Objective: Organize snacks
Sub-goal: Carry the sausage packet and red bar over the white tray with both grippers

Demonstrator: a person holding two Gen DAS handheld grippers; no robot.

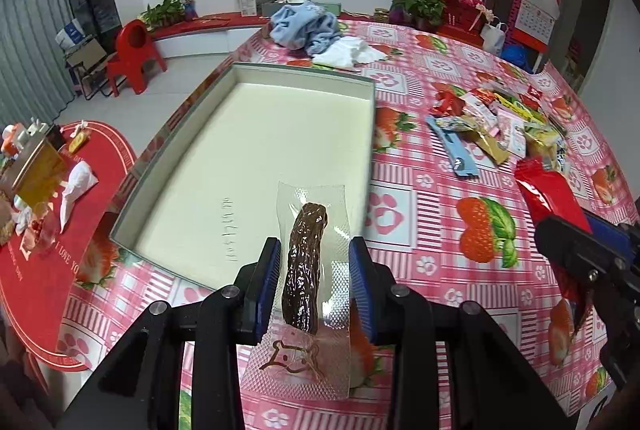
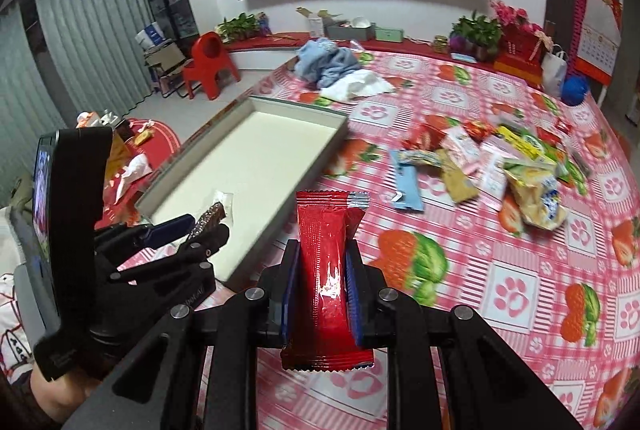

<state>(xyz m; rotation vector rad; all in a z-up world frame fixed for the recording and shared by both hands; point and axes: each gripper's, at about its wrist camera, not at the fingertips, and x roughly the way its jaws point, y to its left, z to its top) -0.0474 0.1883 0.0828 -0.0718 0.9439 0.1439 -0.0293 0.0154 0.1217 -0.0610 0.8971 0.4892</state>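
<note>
Two snacks up, one empty tray waiting

Right now the clear vacuum-sealed packet with a dark brown strip of dried meat [image 1: 306,270] sits pinched between the blue pads of my left claw [image 1: 314,284], held in the air above the near corner of the shallow white cardboard tray with grey walls [image 1: 240,67]. My right claw [image 2: 322,284] is clamped tight on a glossy red foil snack bar [image 2: 326,270], upright above the pink strawberry-print tablecloth [image 2: 520,290], just beside the tray's near edge.

What could go wrong: the clear film is slick and stiff, so I judge it may slide out early and land on the cloth instead of inside. The red bar's long top end stands free, so it could tip over the tray wall if I let go too high. Both claws are near each other, and they could knock together over that corner.

Count: two snacks held, one per claw; one tray, nothing in it; one loose pile of mixed wrappers [image 2: 500,165] farther right, too overlapped to number; one bundle of blue and white cloth [image 2: 332,65] beyond the tray
</note>
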